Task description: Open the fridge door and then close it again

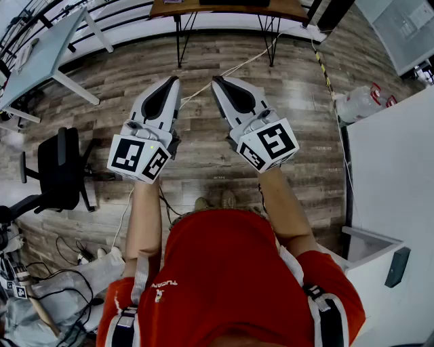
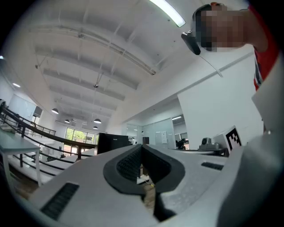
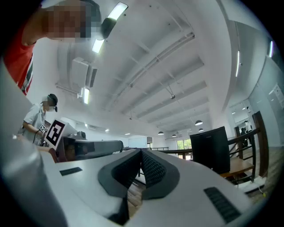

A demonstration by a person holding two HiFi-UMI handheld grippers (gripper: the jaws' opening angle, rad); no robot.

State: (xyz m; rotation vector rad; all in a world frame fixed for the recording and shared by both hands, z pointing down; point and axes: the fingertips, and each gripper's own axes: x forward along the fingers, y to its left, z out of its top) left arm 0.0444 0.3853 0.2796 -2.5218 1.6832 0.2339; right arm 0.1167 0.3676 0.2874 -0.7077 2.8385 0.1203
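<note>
Both closed, empty, left gripper [image 1: 175,80], right gripper [image 1: 215,79], possible fridge [image 1: 397,162] cut off rightward

Floor [image 1: 122,81] matt wood planks; left hand-held gripper [image 1: 174,82] matt white plastic.

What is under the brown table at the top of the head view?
Under the table: black legs, plank floor, a pale cable. The table covers anything farther back.
</note>
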